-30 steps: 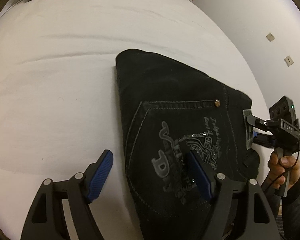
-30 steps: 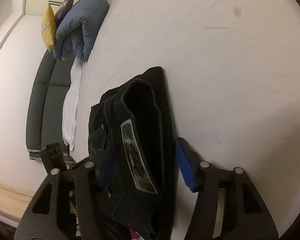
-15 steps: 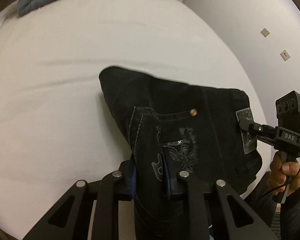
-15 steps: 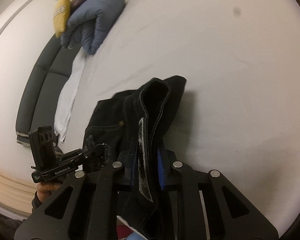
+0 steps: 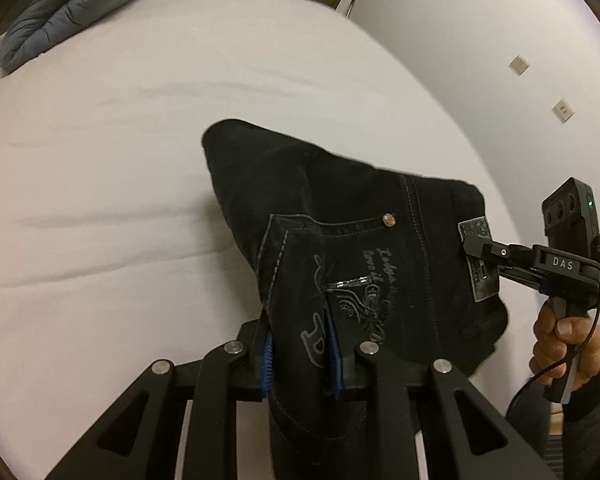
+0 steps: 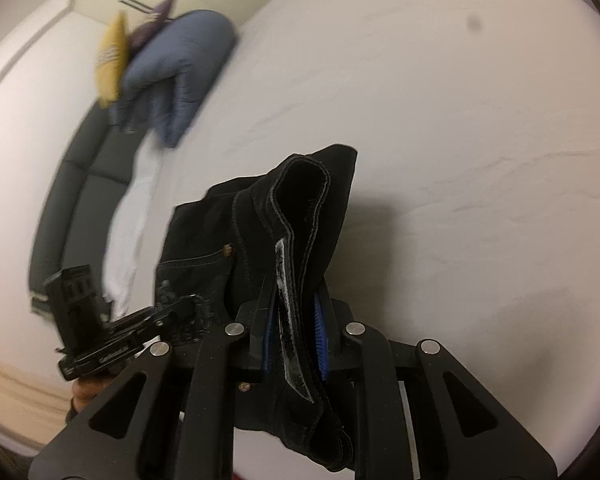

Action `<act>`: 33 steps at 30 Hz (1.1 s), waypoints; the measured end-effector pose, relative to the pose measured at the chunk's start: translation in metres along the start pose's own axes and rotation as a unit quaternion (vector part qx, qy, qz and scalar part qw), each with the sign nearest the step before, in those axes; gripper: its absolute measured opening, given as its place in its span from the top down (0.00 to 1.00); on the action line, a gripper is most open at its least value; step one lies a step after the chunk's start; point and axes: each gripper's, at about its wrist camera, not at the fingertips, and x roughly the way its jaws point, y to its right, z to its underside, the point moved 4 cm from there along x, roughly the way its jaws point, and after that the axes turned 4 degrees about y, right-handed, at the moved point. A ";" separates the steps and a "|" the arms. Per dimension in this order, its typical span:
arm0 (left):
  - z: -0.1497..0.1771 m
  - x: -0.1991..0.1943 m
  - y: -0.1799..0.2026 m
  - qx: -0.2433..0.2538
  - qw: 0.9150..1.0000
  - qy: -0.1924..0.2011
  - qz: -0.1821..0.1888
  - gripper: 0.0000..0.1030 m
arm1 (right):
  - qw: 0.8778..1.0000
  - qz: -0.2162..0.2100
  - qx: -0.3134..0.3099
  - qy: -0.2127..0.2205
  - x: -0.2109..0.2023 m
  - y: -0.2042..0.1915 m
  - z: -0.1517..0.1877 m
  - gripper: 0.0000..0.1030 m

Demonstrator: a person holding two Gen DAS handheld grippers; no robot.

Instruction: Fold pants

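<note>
In the left wrist view the left gripper (image 5: 298, 350), bottom centre, pinches a fold of the black jeans (image 5: 352, 248) between its blue pads (image 5: 266, 356), right at the embroidered back pocket. Its jaws have just eased a little wider, denim still clamped between them. The jeans hang bunched above the white bed (image 5: 120, 184) at mid-frame. At right, the right gripper (image 5: 478, 250) bites the waistband at the leather patch (image 5: 478, 258), held by a hand (image 5: 560, 338) in a dark sleeve. Only this view shows the pocket stitching, a rivet and two wall sockets (image 5: 562, 110).

The right wrist view shows the waistband edge-on, folded layers squeezed between the right gripper (image 6: 296, 330). It alone shows a blue duvet (image 6: 176, 76), a yellow cushion (image 6: 110, 62) and a dark headboard (image 6: 74, 196) at upper left, blurred. The left gripper (image 6: 180, 308) grips the denim at lower left.
</note>
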 end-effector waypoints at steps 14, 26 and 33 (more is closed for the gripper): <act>0.017 -0.087 0.015 0.063 0.968 0.209 -0.125 0.04 | 0.985 0.074 -0.021 0.152 -0.070 0.012 0.016 0.51; 0.057 -0.290 0.097 0.113 0.858 0.448 -0.223 0.00 | 0.797 0.181 -0.235 0.525 -0.298 -0.177 0.096 0.00; 0.083 -0.329 0.100 0.044 0.894 0.399 -0.200 0.00 | 0.800 0.173 -0.272 0.505 -0.335 -0.221 0.145 0.00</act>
